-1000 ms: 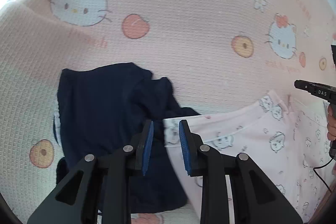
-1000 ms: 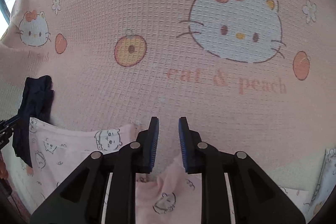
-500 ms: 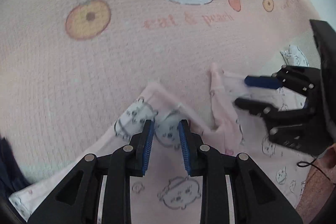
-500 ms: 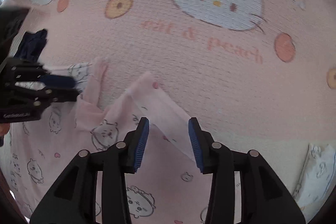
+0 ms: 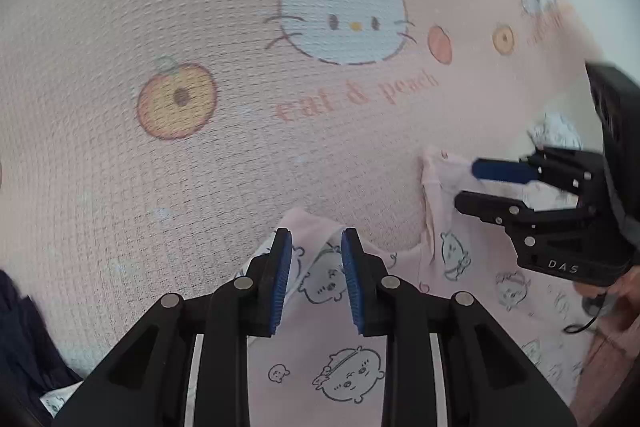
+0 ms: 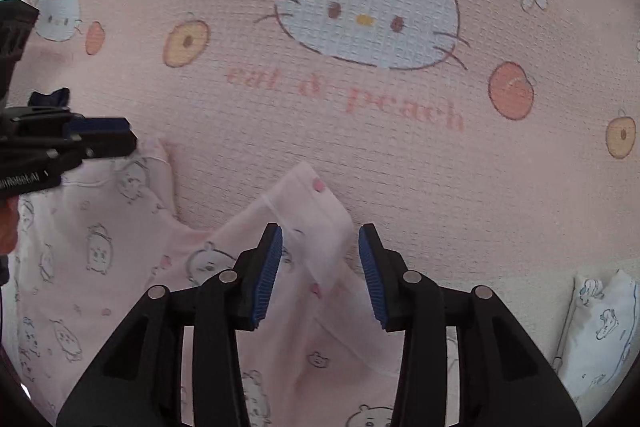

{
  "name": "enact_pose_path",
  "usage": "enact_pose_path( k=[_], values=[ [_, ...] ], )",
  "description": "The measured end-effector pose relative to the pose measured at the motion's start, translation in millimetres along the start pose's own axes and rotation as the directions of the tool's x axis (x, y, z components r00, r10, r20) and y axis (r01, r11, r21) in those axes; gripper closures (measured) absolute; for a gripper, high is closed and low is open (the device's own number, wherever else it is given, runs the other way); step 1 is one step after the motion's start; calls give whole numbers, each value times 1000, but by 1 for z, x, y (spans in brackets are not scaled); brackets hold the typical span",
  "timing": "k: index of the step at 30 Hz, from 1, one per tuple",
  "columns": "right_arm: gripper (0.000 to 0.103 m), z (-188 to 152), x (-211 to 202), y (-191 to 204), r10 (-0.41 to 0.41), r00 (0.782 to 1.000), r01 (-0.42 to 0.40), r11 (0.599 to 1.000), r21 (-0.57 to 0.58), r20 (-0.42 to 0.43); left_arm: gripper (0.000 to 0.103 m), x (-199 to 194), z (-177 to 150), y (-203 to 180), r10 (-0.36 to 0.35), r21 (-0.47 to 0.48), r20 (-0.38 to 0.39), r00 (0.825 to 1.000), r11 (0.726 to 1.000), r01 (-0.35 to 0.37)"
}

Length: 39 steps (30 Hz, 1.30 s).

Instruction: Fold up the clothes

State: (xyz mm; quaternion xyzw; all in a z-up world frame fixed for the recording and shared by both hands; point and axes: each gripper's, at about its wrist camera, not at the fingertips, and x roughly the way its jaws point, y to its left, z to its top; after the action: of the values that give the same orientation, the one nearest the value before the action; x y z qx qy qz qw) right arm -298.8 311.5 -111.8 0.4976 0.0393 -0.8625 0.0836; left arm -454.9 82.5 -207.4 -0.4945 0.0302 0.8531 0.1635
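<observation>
- Pale pink cotton garment printed with small cartoon animal faces lies spread on the pink waffle-weave blanket with cat and peach print. Its body runs back under both my claws; two fabric corners at its far edge point away from me onto bare blanket.
- My left claw straddles the left corner; the blue pads stand a narrow gap apart with cloth between them. I cannot tell whether they pinch it.
- My right claw is spread wide, its pads clear of the cloth on both sides. The right corner, a raised flap with a pink dot, lies between and just ahead of the pads, its long axis running forward and slightly left.
- In the left wrist view the right claw sits to the right, level with that corner; both claws line up along the same far edge, each nearest its own corner.
- Judgement: the scene fits either taking hold of the edge to fold it or letting go after laying it down.
- Periphery: dark navy garment at far left; white printed cushion at right.
</observation>
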Motion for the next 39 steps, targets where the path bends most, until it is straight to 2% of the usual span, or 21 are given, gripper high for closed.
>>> enact_pose_path(
  k=[2,4,5,6,8,10,12,13,15,16,18,20,23,28,29,32,33,37,39],
  values=[
    [63,3,2,9,-5,1000,5,1000,-23,-4,76,10,-2,-12,61,52,-31,998,997,-60],
    [63,5,5,14,-9,1000,9,1000,-27,-13,75,16,1,-5,130,40,-46,990,991,-128],
    [63,5,6,13,3,1000,-3,1000,-10,-18,75,17,4,2,132,8,-53,990,991,-132],
    [63,6,7,12,14,1000,-14,1000,8,-24,75,15,6,12,96,-51,-62,993,994,-99],
    [62,6,-1,13,105,994,-105,994,33,-10,75,9,5,30,37,-140,-63,997,989,-45],
    [62,8,-4,24,158,987,-158,987,-13,-15,75,0,-1,36,55,-138,-56,997,989,-62],
    [61,7,-2,41,154,987,-157,984,-88,-35,75,-11,-9,38,50,-111,-37,998,992,-54],
    [61,6,3,46,123,991,-128,986,-110,-46,75,-17,-12,40,43,-106,-19,999,993,-45],
    [61,4,19,44,43,993,-54,994,-95,-108,75,-30,-19,49,23,-134,23,999,991,-20],
    [62,3,21,42,32,992,-42,995,-86,-118,75,-35,-21,57,20,-152,30,999,988,-15],
    [62,0,19,37,9,991,-20,996,-86,-133,75,-37,-25,70,32,-164,8,999,986,-30],
    [62,-9,15,37,-42,985,19,991,-136,-165,75,-32,-26,67,50,-95,-25,998,994,-52],
    [62,-20,7,33,-85,978,51,983,-177,-189,75,-26,-25,59,-8,-30,-52,999,1000,6],
    [62,-18,-7,26,-59,993,45,990,-132,-102,75,-18,-27,42,-53,47,-55,997,997,56],
    [62,-17,-11,27,-39,997,30,992,-119,-72,75,-13,-26,41,-44,48,-56,998,998,46],
    [61,-19,-5,34,48,995,-58,991,-118,-85,73,-2,-23,42,36,44,-30,999,998,-35],
    [61,-22,4,35,11,991,-28,991,-130,-131,73,-4,-24,44,36,33,-20,999,999,-36],
    [60,-23,8,22,-9,987,-3,997,-72,-161,73,-27,-35,56,-52,-44,30,998,998,53],
    [60,-24,1,17,-1,990,-8,998,-62,-139,72,-39,-41,63,-94,-80,58,994,992,98]
  ],
)
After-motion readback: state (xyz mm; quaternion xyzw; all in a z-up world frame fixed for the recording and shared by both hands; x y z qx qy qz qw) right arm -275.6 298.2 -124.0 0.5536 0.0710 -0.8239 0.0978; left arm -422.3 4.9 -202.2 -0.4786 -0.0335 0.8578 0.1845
